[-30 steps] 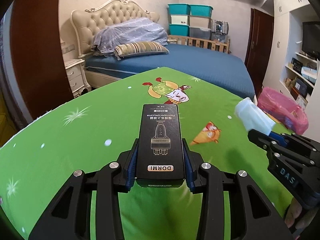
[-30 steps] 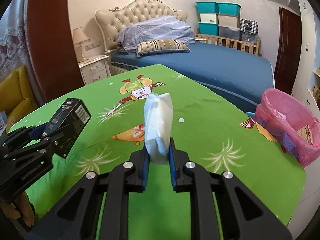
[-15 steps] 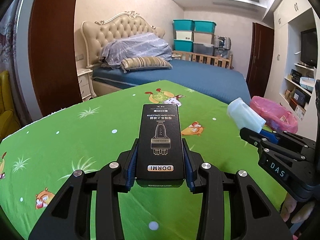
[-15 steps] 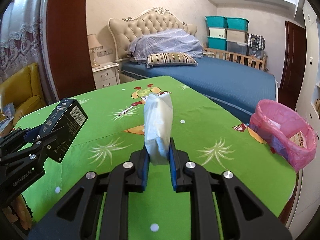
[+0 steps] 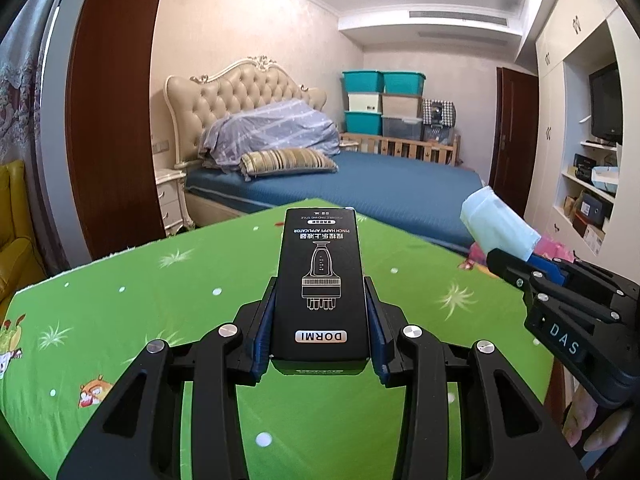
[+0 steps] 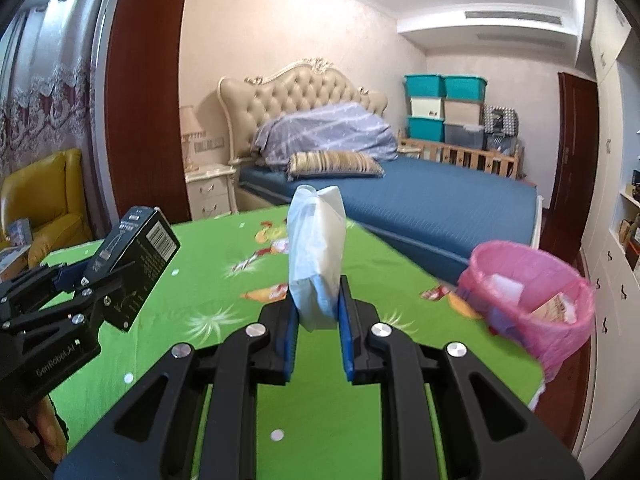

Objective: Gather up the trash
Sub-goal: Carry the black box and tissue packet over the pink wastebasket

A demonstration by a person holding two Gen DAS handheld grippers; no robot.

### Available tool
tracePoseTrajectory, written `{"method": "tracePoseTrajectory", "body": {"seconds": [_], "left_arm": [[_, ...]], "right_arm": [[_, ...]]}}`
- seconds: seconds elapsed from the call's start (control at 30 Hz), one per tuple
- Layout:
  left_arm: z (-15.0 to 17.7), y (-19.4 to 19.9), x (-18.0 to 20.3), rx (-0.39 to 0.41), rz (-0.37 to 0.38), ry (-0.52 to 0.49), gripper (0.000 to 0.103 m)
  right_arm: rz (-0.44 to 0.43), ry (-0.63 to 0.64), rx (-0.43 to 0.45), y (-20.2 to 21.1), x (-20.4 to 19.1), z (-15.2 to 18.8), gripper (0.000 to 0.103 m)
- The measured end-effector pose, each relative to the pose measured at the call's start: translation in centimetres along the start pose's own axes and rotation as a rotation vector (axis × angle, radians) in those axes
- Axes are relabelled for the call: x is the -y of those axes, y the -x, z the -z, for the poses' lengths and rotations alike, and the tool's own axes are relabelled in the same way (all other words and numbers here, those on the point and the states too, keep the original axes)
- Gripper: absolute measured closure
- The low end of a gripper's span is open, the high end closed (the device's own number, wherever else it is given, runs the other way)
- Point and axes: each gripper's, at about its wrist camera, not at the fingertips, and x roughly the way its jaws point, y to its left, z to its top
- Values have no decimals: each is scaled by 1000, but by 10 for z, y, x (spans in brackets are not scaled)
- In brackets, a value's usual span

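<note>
My left gripper is shut on a black DORMI box, held lengthwise above the green table cover. The same box shows at the left of the right wrist view, in the left gripper. My right gripper is shut on a pale blue-white tissue packet that stands up between its pads. That packet appears at the right of the left wrist view, in the right gripper. A pink-lined trash bin with some waste inside sits off the table's right edge.
Beyond the table stands a bed with a blue cover and a tufted headboard. A yellow armchair is at the left, a nightstand beside the bed, white shelving on the right wall, stacked storage boxes at the back.
Both grippers have risen and tilted up while keeping their grips, so more of the room and ceiling shows. The pink bin has come closer in the right wrist view.
</note>
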Motion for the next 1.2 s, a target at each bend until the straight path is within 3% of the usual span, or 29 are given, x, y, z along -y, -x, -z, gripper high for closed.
{"method": "tracePoseTrajectory", "body": {"seconds": [0.4,0.6,1.2], "left_arm": [[-31,-8,34,69,47,-28,66],[-43,-22,63,84,116,-56,66],[-63,-105,179,12,319,-157,66]], "right_arm": [[85,-41,73,15,53,-18,86],[128,-25,83,19,87,-23,85],[295,8,32,2,232,-19,85]]}}
